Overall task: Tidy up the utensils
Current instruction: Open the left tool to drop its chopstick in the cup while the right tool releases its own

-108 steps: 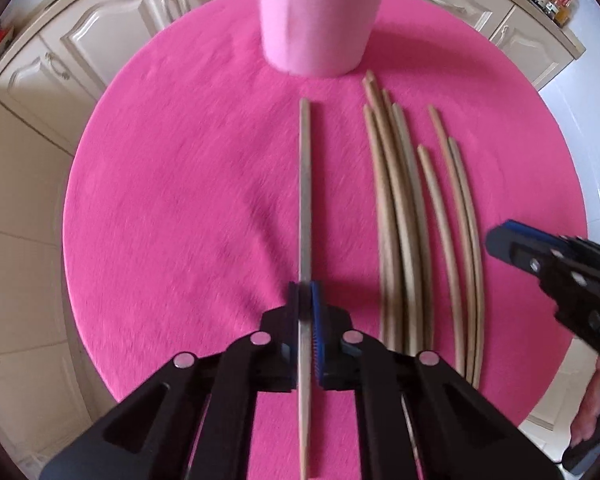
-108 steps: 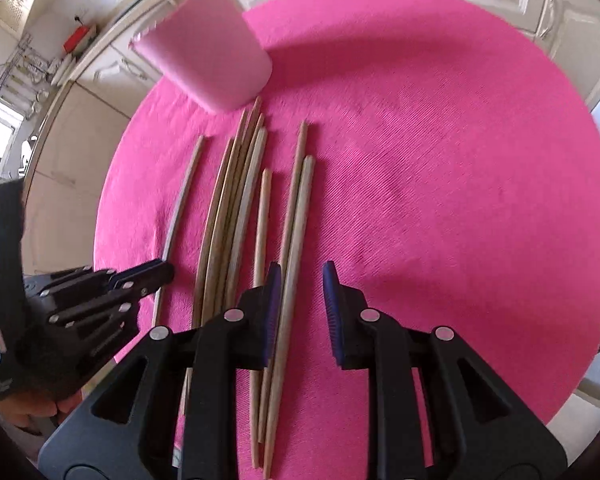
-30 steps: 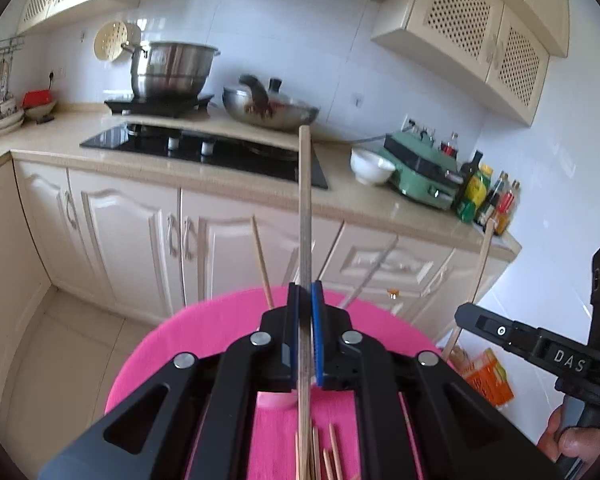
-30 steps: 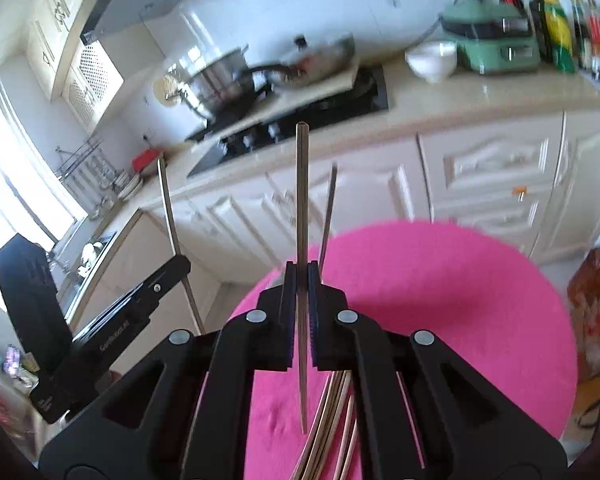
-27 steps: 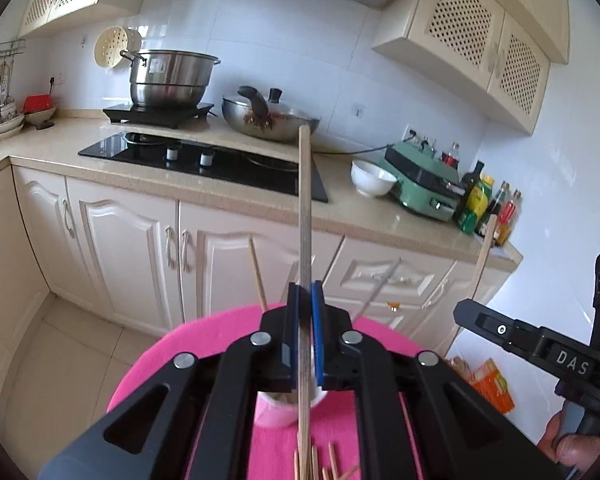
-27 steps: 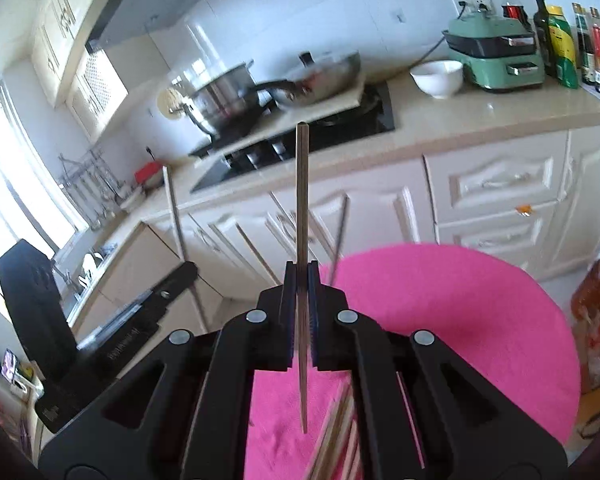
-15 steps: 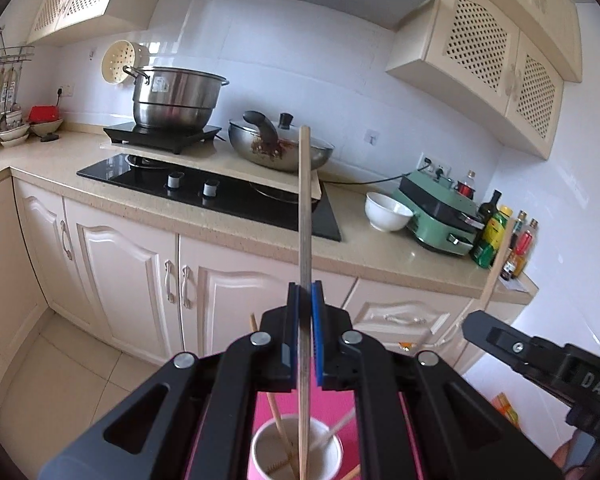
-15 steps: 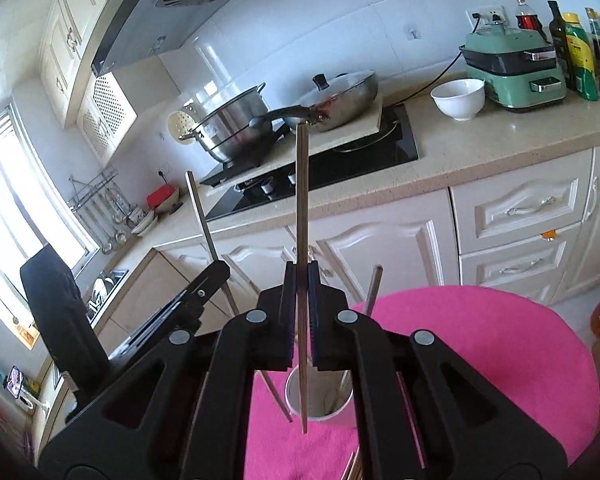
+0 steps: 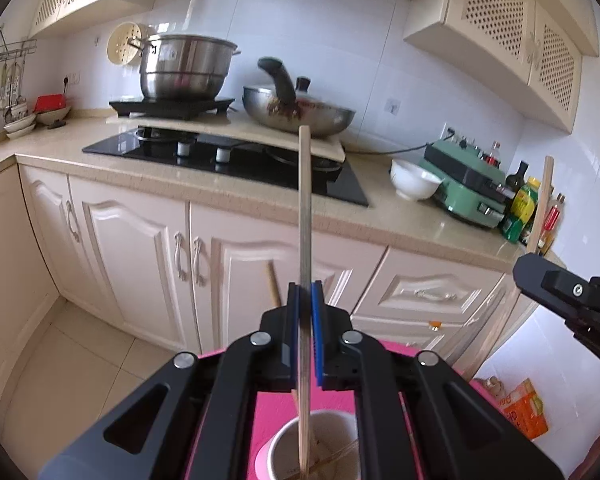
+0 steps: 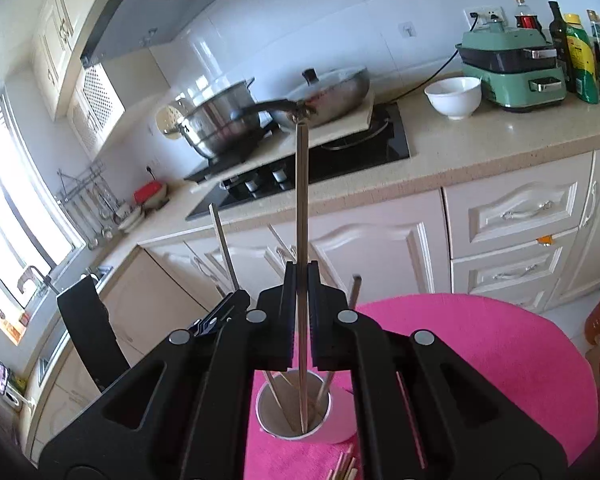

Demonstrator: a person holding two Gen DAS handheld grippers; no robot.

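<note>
Clamping chopstick (image 9: 305,216) upright, left gripper (image 9: 305,300) jaws closed; right gripper (image 10: 301,280) likewise, over cup (image 10: 332,432).

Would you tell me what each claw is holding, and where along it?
Left claw and right claw each pinch one upright chopstick around mid-length.

Home kitchen: cream cabinets (image 9: 228,268), stone counter (image 10: 500,148), black hob (image 9: 228,156) with steel pot (image 9: 186,66) and wok (image 9: 300,110), oil bottles (image 10: 578,52).

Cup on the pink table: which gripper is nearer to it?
Left. The left gripper hangs just above the cup; the right gripper stands off to one side.
</note>
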